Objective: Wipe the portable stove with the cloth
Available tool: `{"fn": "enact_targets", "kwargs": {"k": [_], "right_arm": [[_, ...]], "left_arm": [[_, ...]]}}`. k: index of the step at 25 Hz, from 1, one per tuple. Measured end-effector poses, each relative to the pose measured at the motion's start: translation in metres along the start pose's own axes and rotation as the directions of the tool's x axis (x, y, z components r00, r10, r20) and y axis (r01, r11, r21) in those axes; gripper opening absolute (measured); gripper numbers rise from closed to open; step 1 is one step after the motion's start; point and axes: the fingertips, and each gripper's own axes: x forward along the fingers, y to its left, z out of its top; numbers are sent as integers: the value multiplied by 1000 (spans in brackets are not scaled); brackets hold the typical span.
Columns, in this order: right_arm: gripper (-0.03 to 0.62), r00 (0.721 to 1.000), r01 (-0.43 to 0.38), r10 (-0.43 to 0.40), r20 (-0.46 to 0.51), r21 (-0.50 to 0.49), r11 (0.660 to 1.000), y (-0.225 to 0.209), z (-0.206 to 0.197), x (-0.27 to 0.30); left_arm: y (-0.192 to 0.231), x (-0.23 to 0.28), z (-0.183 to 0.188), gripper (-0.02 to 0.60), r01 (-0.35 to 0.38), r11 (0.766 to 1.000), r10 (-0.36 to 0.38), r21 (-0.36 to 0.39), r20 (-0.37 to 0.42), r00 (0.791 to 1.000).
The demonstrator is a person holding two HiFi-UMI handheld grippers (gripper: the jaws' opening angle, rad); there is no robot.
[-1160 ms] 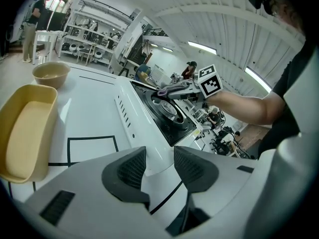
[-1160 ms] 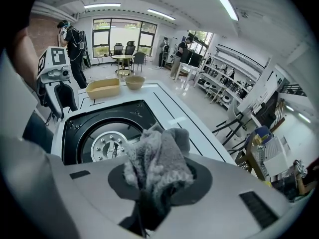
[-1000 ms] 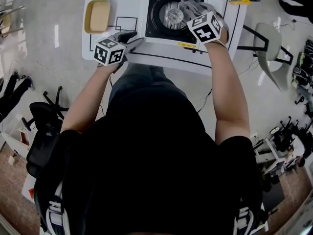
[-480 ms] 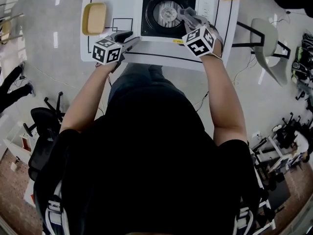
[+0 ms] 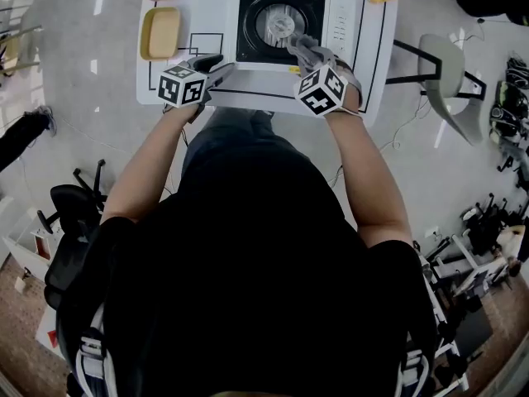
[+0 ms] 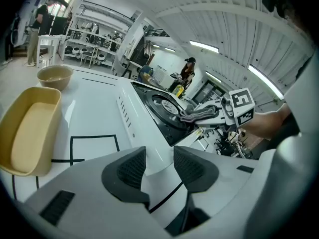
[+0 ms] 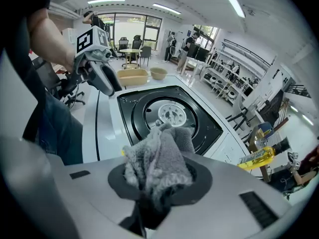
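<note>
Two grippers in the head view: right gripper (image 5: 299, 46) carries the grey cloth (image 5: 307, 51) at 5 o'clock of the portable stove (image 5: 250, 31) burner (image 5: 277, 19). Left gripper view: left gripper (image 6: 159, 166) spread, empty. Right gripper view: jaws pinching the grey cloth (image 7: 158, 163); I'd judge the wiping barely begun.

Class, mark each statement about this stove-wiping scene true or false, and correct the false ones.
1. The right gripper is shut on the grey cloth. True.
2. The left gripper holds a sponge. False: its jaws stand apart with nothing between them.
3. The cloth hangs over the portable stove's black top. True.
4. The beige tray sits on the stove. False: it lies on the table, to the person's left of the stove.
</note>
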Motion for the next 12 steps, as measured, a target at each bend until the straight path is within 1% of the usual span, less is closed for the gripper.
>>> {"fn": "enact_targets", "kwargs": {"k": [5, 12], "right_arm": [[112, 1000, -12, 12, -4, -2, 1000, 7, 1, -3], [112, 996, -85, 85, 20, -3, 996, 31, 7, -9]], "left_arm": [[-3, -1, -2, 189, -18, 1000, 18, -3, -13, 1000], [-6, -3, -4, 186, -42, 999, 43, 15, -38, 998]]}}
